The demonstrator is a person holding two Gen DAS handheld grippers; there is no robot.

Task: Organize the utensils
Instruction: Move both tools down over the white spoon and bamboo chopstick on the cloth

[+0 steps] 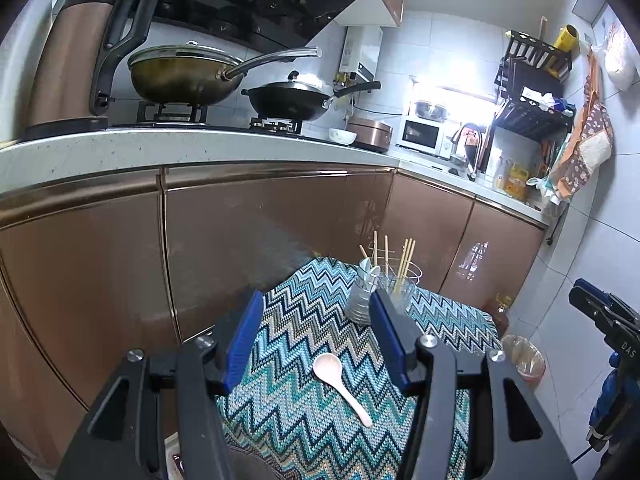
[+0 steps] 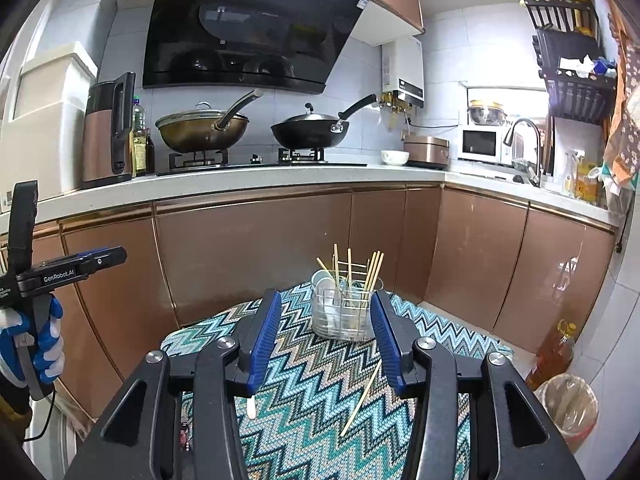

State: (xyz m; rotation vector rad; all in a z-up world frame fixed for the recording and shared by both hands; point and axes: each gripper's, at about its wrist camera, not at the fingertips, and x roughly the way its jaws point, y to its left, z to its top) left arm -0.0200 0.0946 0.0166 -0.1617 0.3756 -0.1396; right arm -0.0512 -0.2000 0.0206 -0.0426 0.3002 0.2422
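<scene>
Both grippers stand with jaws apart and nothing between the pads: the left gripper (image 1: 316,320) frames the loose pale spoon (image 1: 340,384), the right gripper (image 2: 324,320) the stray chopstick (image 2: 362,400). Both pieces lie flat on the zigzag cloth (image 2: 312,432), short of the clear holder (image 2: 346,312), where spoons and chopsticks stand upright, presumably their destination.

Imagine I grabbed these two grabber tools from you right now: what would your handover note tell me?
Left gripper: open, empty, above the pink spoon lying loose on the zigzag cloth.
Right gripper: open, empty, with a single chopstick lying on the cloth below it.
Clear holder at the cloth's far end: already holds several chopsticks and white spoons.
Done: most utensils are in the holder.
Left: the pink spoon and the loose chopstick probably go in next.
</scene>
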